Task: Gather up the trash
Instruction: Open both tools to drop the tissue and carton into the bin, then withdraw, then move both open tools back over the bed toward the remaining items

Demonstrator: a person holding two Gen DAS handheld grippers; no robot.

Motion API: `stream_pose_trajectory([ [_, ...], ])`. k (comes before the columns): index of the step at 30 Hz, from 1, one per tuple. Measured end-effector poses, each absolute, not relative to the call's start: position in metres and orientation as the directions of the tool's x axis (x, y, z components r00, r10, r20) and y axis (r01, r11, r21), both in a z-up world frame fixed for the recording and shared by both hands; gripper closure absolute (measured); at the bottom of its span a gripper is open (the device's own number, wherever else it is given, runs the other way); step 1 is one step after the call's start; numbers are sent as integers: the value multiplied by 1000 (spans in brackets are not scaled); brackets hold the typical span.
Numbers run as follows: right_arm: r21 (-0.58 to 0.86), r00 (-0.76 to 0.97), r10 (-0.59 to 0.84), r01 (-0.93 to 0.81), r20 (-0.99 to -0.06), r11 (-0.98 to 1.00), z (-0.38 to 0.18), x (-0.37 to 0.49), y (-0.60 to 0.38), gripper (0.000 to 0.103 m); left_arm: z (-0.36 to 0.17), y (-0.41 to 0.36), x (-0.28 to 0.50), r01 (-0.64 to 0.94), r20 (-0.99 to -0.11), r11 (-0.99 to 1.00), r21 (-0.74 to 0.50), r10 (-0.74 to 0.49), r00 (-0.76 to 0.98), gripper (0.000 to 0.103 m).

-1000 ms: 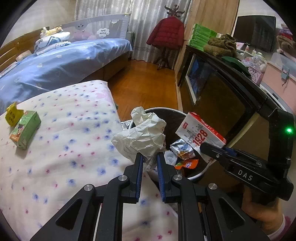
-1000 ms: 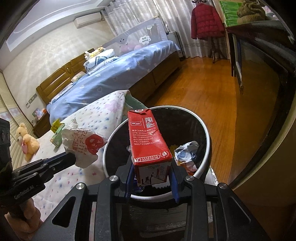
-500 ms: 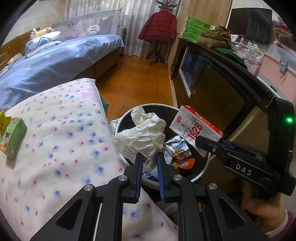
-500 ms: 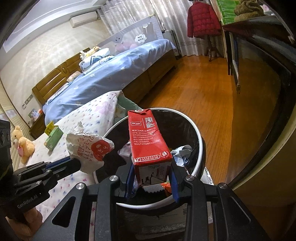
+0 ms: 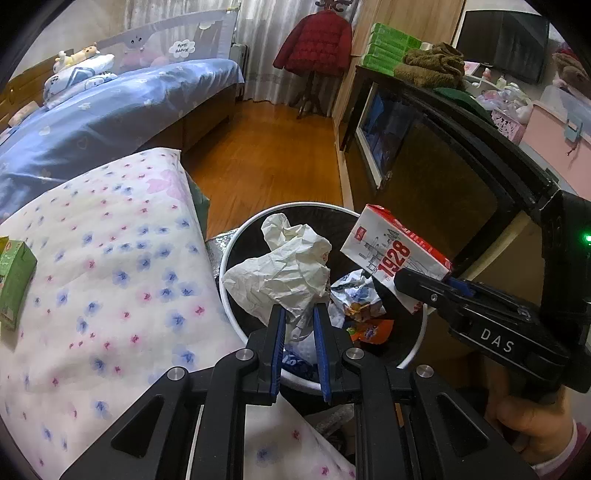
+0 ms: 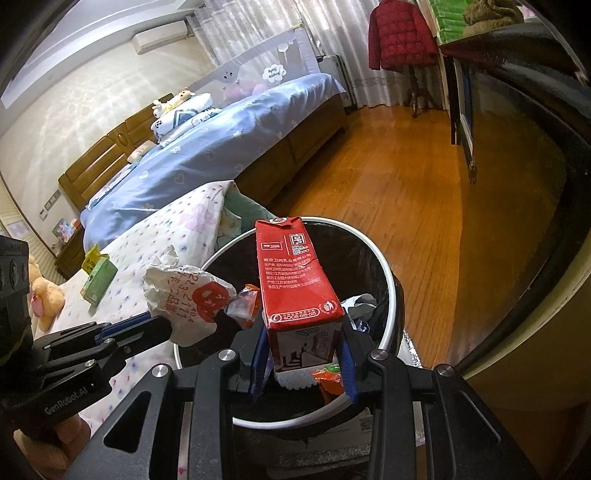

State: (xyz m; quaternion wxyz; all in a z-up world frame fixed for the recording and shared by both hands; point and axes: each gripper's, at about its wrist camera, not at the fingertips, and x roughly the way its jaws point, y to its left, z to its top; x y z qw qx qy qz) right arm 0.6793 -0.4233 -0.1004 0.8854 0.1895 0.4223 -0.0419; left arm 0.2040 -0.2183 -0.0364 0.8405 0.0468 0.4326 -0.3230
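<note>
Left wrist view: I've carried both pieces over the bin [image 5: 236, 254]. My left gripper [image 5: 299, 314] pinches the crumpled paper [image 5: 280, 273], my right gripper [image 6: 303, 354] clamps the milk carton [image 6: 295, 280]; both look ready to drop.

A bedroom with a wood floor [image 5: 266, 155] holds a blue-covered bed [image 5: 110, 107] with a wooden headboard [image 6: 99, 162], pale curtains [image 5: 266, 40] behind a red jacket [image 5: 314, 42] on a stand, a dark cabinet [image 5: 436, 162] to the right, and an air conditioner [image 6: 159, 35] high on the wall.
</note>
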Motion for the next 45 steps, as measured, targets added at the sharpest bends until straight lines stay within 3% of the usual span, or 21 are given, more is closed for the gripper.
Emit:
stream_pose_trajectory([
  [24,334,618,112,257,-778,907,-106,686,-433,66,-31,-224,199,583,-763,790,-192,-493,418,84],
  [27,347,627,117,258,-770,902,-103,685,-433,56,-28,-213,195,570,-755,798,-197,-494,431,82],
  [30,358,648,123,244,-751,901,-97,681,-428,44,-26,-198,188,546,-747,813,-204,-489,450,67],
  [32,366,657,129,238,-743,900,-94,679,-424,29,-25,-186,183,528,-741,824,-206,-484,466,54],
  [34,377,670,137,227,-730,898,-91,677,-419,23,-24,-173,178,505,-735,839,-201,-470,488,50],
  [37,381,676,147,211,-722,900,-86,675,-409,20,-23,-149,169,455,-732,870,-189,-433,525,41],
  [45,387,683,184,156,-706,909,-80,677,-372,16,-21,-88,153,340,-721,918,-204,-376,582,40],
])
